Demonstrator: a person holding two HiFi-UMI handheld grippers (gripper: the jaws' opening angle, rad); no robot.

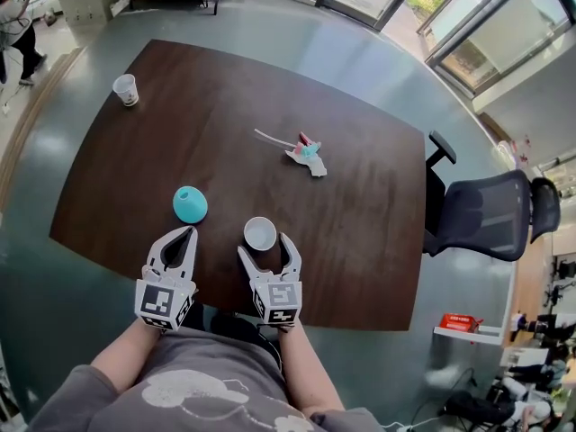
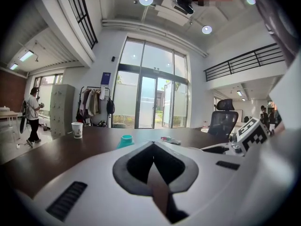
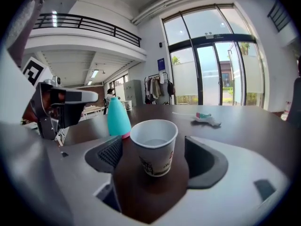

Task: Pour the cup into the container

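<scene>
A white paper cup (image 1: 259, 233) stands upright near the table's front edge. My right gripper (image 1: 265, 246) is open, its jaws on either side of the cup, and neither pad presses on it. In the right gripper view the cup (image 3: 154, 145) sits between the dark pads (image 3: 109, 152), with gaps on both sides. Left of the cup stands a teal container (image 1: 190, 204), also in the right gripper view (image 3: 117, 117). My left gripper (image 1: 186, 235) is shut and empty, just short of the container. The left gripper view shows the container (image 2: 125, 141) beyond the shut jaws.
A second paper cup (image 1: 126, 89) stands at the table's far left corner. A crumpled wrapper with a thin stick (image 1: 304, 152) lies mid-table. A black office chair (image 1: 486, 214) stands at the right edge. A person (image 1: 18, 25) stands far off at the left.
</scene>
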